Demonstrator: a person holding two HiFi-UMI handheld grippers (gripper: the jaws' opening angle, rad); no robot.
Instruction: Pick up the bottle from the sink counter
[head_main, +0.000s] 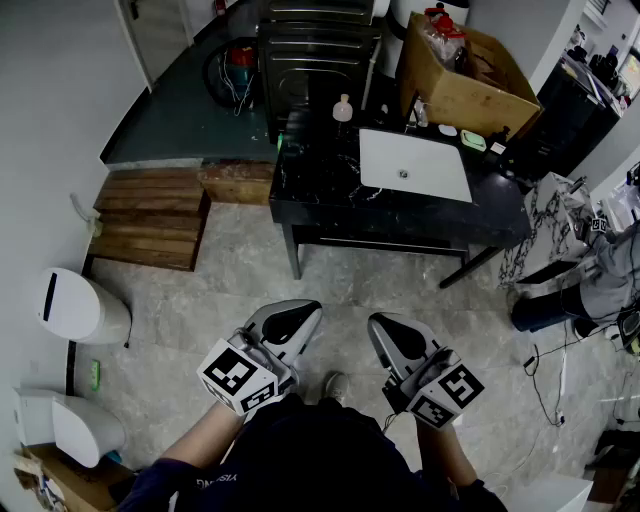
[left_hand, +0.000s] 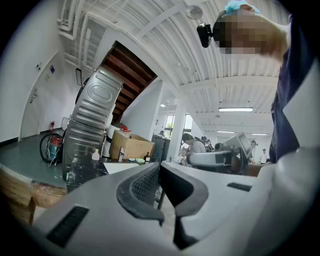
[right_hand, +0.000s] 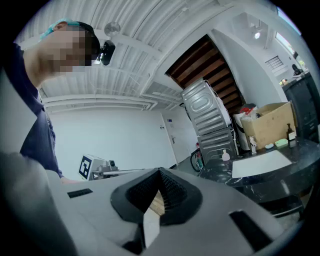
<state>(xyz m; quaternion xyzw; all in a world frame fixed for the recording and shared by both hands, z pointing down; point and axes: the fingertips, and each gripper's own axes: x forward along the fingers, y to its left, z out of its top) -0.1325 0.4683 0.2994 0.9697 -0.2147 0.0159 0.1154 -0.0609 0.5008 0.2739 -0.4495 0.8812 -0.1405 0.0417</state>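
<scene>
Head view: nothing is done yet. The bottle (head_main: 343, 108) stands at the back of the bench (head_main: 320, 195), well apart from the left hand-held gripper (head_main: 296, 322) and right hand-held gripper (head_main: 392, 340).

Left gripper view: jaws pressed together, empty.

Right gripper view: jaws together, empty. Approach, grasp and lift all remain. No label on the bottle is readable.

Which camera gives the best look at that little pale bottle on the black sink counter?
The head view: the bottle stands in plain sight at the far edge of the counter, left of the white sink. In the left gripper view the bottle is tiny and distant; in the right gripper view the bottle is too.
</scene>
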